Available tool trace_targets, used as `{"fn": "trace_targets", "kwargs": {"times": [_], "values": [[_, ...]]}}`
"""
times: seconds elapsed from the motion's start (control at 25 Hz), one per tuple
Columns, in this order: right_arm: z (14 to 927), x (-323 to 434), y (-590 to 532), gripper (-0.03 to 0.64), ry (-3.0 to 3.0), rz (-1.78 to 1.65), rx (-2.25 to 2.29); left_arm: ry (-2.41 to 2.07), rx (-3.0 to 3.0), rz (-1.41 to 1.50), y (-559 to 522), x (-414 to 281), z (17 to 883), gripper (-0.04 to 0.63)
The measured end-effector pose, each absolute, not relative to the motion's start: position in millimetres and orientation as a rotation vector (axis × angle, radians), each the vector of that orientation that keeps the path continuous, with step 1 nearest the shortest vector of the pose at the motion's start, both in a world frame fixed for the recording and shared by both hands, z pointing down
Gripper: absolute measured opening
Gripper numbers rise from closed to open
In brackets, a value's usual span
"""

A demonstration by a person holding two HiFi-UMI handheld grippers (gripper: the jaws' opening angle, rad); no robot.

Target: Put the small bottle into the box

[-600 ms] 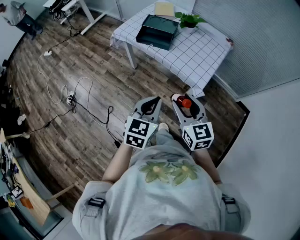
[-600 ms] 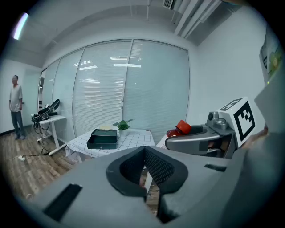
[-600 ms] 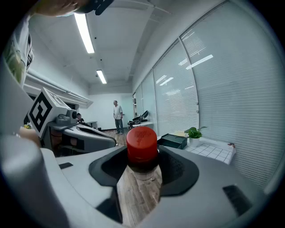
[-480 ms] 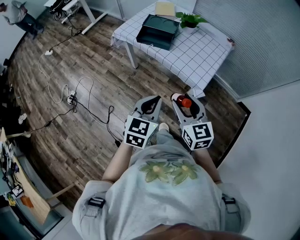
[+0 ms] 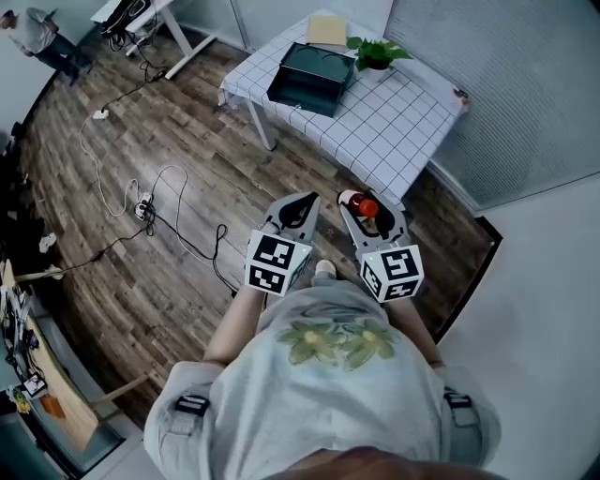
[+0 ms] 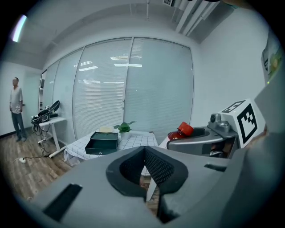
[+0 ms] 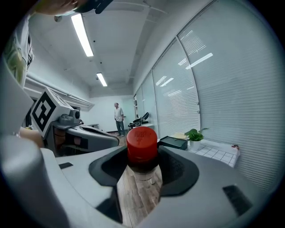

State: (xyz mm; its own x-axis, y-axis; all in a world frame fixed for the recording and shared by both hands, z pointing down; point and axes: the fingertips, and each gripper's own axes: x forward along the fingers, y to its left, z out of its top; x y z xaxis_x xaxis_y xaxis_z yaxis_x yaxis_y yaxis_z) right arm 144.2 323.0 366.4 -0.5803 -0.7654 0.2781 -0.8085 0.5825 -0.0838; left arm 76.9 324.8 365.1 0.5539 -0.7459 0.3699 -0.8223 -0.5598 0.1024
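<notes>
Left gripper (image 6: 144,165): jaws closed tip to tip with nothing between them; it is held over the wooden floor (image 5: 187,131) in front of the person's torso.
Right gripper (image 7: 142,165): at 3 o'clock of the left gripper and just beside it; its jaws are clamped on the small bottle.
Small bottle (image 7: 142,147): clear body with a red cap, standing upright between the right gripper's pads with the cap rising above them; it is in the air, well apart from the table.
Box (image 5: 311,64): dark green and open, resting on the table at about 12 o'clock of the two grippers in the head view.
Table (image 5: 403,112): covered by a white cloth with a grid pattern; it stands against the blinds.
Potted plant (image 5: 373,52): on the table, near the box at its 2 o'clock.
Yellow pad (image 5: 328,28): lies flat at 12 o'clock of the box, just beside it.
Cables (image 5: 141,197): loose loops on the floor at 9 o'clock of the left gripper.
Bystander (image 5: 33,33): stands at the far 10 o'clock corner of the head view, beside a desk.
</notes>
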Motion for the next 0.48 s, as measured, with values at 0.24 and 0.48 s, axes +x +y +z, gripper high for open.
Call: {"fn": "trace_targets", "kwargs": {"times": [0.24, 0.48], "values": [[364.3, 154.2, 299.9, 0.218, -2.636, 0.314, 1.267, -1.356, 2.493, 0.386, 302.7, 83.9, 363.4, 0.008], [366.7, 165.4, 288.2, 0.218, -2.656, 0.376, 1.221, -1.396, 2.401, 0.350, 293.7, 85.3, 375.5, 0.007]]}}
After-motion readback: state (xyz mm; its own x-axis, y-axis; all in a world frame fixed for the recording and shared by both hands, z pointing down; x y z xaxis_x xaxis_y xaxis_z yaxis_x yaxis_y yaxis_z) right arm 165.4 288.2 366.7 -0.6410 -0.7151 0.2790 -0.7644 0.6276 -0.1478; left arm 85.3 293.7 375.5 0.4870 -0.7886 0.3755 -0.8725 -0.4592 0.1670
